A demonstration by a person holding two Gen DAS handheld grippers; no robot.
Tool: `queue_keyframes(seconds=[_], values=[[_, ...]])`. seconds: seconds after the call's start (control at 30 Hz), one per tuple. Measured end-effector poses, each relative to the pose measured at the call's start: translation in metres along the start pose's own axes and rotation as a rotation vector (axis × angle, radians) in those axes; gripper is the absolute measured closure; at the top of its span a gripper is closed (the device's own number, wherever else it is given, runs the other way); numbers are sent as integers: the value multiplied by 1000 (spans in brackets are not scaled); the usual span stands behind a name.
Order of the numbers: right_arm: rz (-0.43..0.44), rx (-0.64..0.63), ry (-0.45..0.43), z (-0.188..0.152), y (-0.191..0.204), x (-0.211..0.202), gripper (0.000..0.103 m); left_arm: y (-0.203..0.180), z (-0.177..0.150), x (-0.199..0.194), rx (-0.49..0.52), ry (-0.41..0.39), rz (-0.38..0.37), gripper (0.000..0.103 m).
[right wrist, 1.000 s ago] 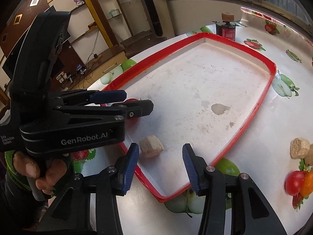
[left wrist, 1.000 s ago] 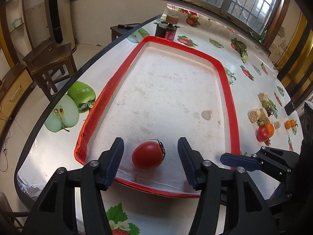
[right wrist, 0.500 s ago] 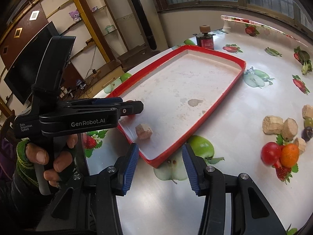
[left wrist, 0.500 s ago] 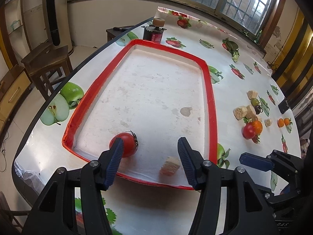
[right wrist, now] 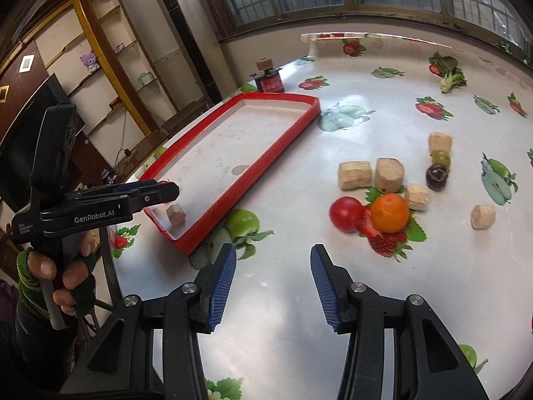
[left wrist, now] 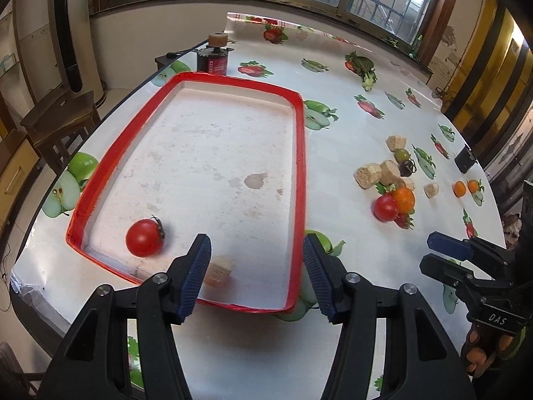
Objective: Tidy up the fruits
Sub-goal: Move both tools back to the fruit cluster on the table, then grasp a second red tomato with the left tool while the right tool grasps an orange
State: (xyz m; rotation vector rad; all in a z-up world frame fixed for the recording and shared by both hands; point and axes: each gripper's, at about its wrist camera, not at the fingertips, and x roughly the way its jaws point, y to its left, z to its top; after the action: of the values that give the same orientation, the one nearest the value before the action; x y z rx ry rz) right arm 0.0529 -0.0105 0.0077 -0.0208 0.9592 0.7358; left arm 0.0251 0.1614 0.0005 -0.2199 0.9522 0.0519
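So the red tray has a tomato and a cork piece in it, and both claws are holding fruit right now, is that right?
Not quite. The red tray does hold a tomato and a cork piece, but both claws are empty: the left claw in the left wrist view, the right claw in the right wrist view.

Black tongs (right wrist: 271, 286), blue ribbed pads (right wrist: 221, 286).

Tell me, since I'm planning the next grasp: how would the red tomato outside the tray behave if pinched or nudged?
The red tomato looks round and glossy, so it would probably roll if nudged and might slip between pads. It touches the orange, so that would likely shift too. Probably soft, so squeeze gently.
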Motion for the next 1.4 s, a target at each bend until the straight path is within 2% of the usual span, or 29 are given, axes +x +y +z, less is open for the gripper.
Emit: queue_keyframes(seconds=[0.7,0.83,0.97,1.07,1.17,1.4], values=[[-125,183,-63,-34,-96,-50,54,-104,-11,27,165,79,-98,47],[-161,229,-81,-37,-118,-60,54,-123,-11,36,212,84,-76,47],[-214,261,-100,-38,-139,-68,54,-135,-8,46,225,93,-89,47],[-294,285,-124,-37,-159,-76,54,-136,0,55,202,102,-116,47],[-363,337,-145,-34,-186,-85,54,-139,7,62,197,106,-113,47],[-442,407,-172,-28,-238,-92,53,-145,19,79,203,108,-85,47]])
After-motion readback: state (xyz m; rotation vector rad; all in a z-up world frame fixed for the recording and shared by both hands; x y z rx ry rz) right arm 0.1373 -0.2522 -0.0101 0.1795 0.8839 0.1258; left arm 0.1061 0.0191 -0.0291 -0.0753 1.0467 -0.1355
